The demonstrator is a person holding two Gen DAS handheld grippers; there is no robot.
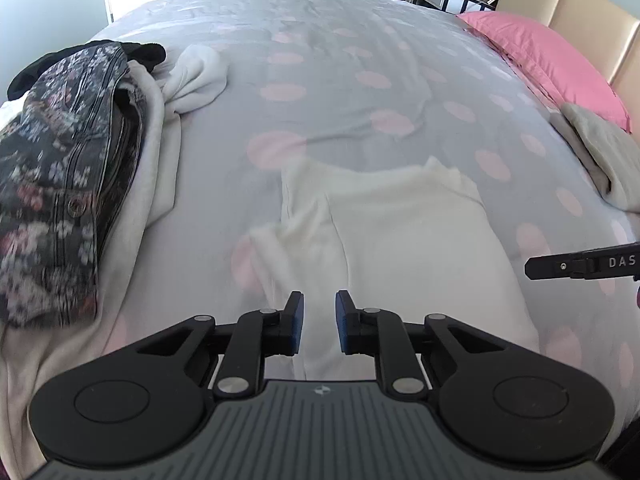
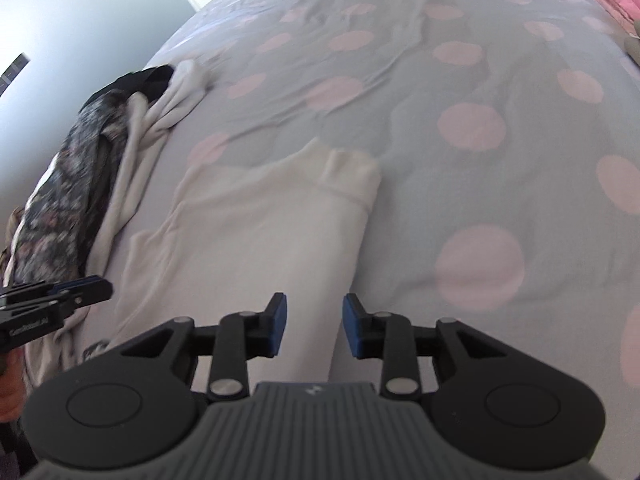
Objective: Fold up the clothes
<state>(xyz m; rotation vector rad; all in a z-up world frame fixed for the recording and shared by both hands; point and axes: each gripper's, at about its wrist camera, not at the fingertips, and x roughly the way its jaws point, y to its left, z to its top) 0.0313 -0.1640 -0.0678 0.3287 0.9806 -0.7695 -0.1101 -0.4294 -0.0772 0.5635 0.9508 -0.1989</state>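
Note:
A cream garment (image 1: 400, 240) lies partly folded and flat on the grey bedspread with pink dots (image 1: 320, 80). In the right wrist view the cream garment (image 2: 260, 232) shows a ribbed cuff at its far end. My left gripper (image 1: 319, 320) hovers over the garment's near edge, open, with nothing between its blue pads. My right gripper (image 2: 314, 324) is also open and empty above the garment's near right part. The right gripper's finger (image 1: 580, 266) pokes in at the right edge of the left wrist view. The left gripper's fingers (image 2: 60, 296) show at the left edge of the right wrist view.
A pile of clothes lies on the bed's left side: a dark floral garment (image 1: 60, 168), a black one (image 1: 148, 54) and a crumpled white one (image 1: 192, 76). A pink pillow (image 1: 552, 64) and a folded grey-green item (image 1: 600, 156) lie at the right, by the beige headboard (image 1: 580, 4).

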